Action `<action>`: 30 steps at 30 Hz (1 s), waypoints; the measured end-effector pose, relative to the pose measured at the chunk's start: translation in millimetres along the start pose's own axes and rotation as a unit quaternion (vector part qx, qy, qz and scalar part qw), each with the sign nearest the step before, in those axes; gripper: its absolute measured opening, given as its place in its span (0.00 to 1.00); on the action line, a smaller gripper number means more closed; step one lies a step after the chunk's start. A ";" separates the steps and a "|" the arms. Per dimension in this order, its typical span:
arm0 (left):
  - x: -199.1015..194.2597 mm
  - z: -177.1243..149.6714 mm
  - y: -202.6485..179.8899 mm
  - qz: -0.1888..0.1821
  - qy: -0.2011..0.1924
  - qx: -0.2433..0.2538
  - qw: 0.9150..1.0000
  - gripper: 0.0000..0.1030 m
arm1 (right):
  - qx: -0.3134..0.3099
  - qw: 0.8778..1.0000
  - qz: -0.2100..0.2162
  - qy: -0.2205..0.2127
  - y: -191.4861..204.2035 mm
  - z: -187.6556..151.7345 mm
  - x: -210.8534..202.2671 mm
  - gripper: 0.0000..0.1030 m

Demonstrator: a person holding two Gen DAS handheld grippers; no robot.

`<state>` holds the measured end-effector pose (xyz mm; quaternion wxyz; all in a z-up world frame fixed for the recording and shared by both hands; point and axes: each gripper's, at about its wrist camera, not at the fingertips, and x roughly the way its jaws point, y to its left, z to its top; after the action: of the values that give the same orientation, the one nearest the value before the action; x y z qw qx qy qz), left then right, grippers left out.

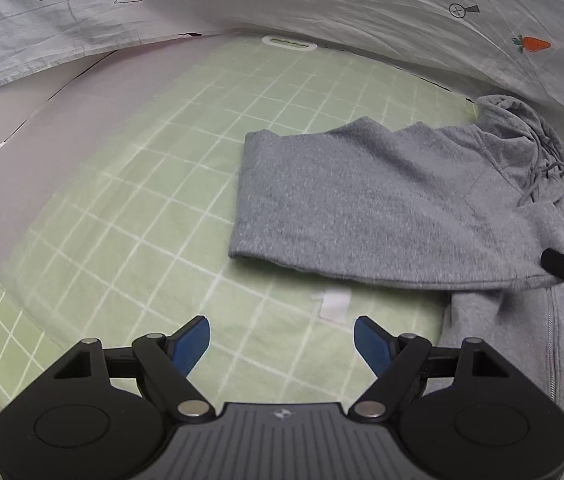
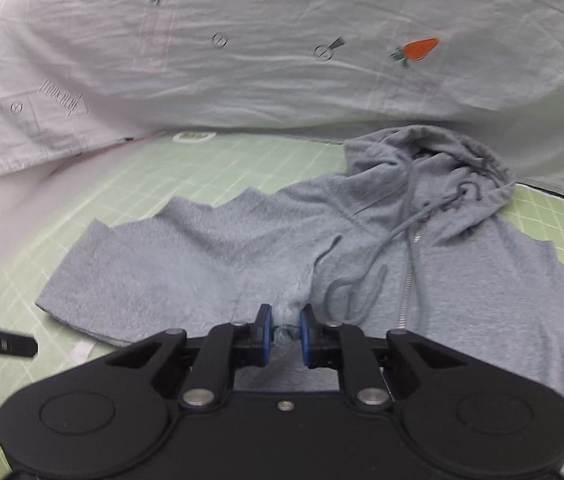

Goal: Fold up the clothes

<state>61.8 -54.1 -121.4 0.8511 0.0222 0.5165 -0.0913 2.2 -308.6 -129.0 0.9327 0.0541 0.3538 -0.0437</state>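
Note:
A grey zip hoodie [image 2: 322, 248] lies on a green grid mat [image 2: 42, 248], hood and drawstrings at the back, one sleeve folded across to the left. It also shows in the left wrist view [image 1: 362, 208], at the right. My right gripper [image 2: 285, 326] is shut on a bunch of the hoodie's grey fabric near its front edge. My left gripper [image 1: 282, 336] is open and empty above the bare mat [image 1: 122, 200], in front of the folded sleeve's near edge. The right gripper's finger [image 1: 562, 266] shows at that view's right edge against the cloth.
A pale sheet with carrot prints [image 2: 282, 60] rises behind the mat. A small white tag [image 1: 334, 304] lies on the mat just ahead of my left gripper. The mat's white handle slot [image 1: 289, 43] is at the far edge.

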 end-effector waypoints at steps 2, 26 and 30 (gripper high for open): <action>-5.6 -8.8 -10.6 -0.002 0.003 -0.003 1.000 0.78 | 0.008 1.000 -0.002 -0.008 -8.3 0.6 -12.9 0.14; 30.5 -20.1 -116.2 0.037 0.020 -0.027 0.999 0.78 | 0.047 0.991 -0.033 -0.124 -152.7 41.8 -77.0 0.14; 51.2 -10.3 -135.2 0.052 0.024 0.012 0.998 0.78 | 0.092 0.984 -0.061 -0.143 -192.4 45.7 -76.7 0.14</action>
<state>51.8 -192.3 -163.8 0.8417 0.0614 0.5338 -0.0521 -48.1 -501.8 -57.5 0.9602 0.1114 0.2140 -0.1404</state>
